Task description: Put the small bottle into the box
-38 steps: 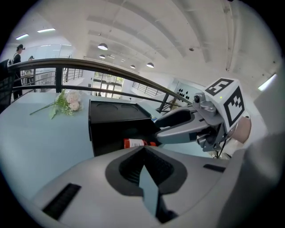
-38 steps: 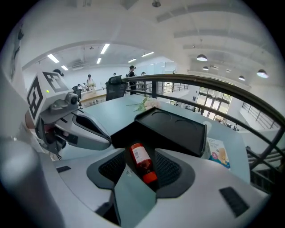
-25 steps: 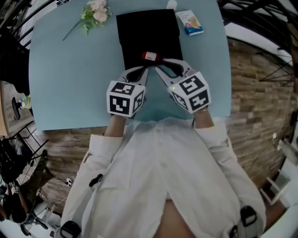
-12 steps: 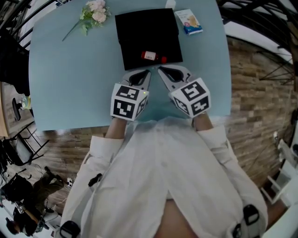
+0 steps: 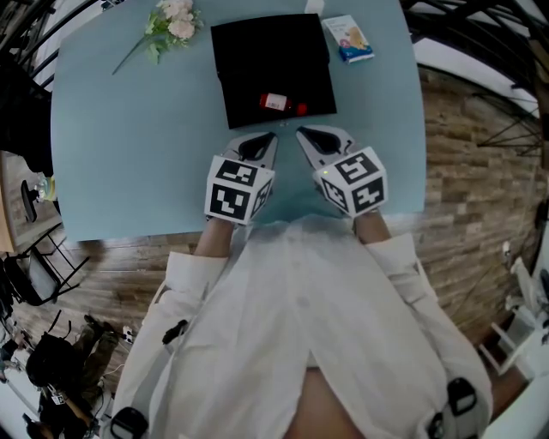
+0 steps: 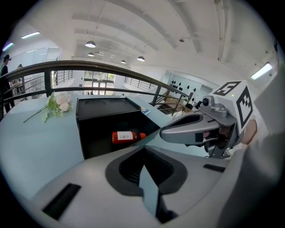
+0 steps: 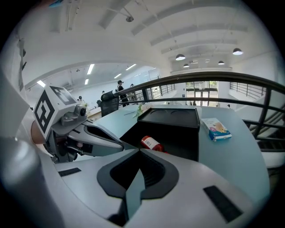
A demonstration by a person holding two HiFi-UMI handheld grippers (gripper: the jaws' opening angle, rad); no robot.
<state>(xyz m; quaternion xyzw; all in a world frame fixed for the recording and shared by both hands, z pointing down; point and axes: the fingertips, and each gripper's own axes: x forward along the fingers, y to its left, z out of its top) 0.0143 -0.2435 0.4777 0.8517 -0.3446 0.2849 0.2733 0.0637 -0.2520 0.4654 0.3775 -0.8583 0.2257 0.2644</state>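
Observation:
The small red bottle (image 5: 279, 104) with a white label lies on its side inside the black box (image 5: 257, 51), near its front wall. It is also visible in the left gripper view as the bottle (image 6: 127, 136) in the box (image 6: 104, 109), and in the right gripper view as the bottle (image 7: 151, 143) in the box (image 7: 173, 118). My left gripper (image 5: 268, 138) and right gripper (image 5: 302, 133) hover side by side just in front of the box. Both are shut and hold nothing. Each camera shows its own jaws pressed together: left gripper (image 6: 144, 160), right gripper (image 7: 139, 167).
On the light blue table (image 5: 120, 146), a sprig of pale flowers (image 5: 171, 24) lies at the back left. A small printed carton (image 5: 349, 39) lies at the back right, beside the box. The table's front edge runs just under my hands; a brick floor lies beyond.
Both grippers have drawn back from the box toward the person. The right jaws, open at the bottle a second ago, are now shut and empty. The bottle stays in the box.

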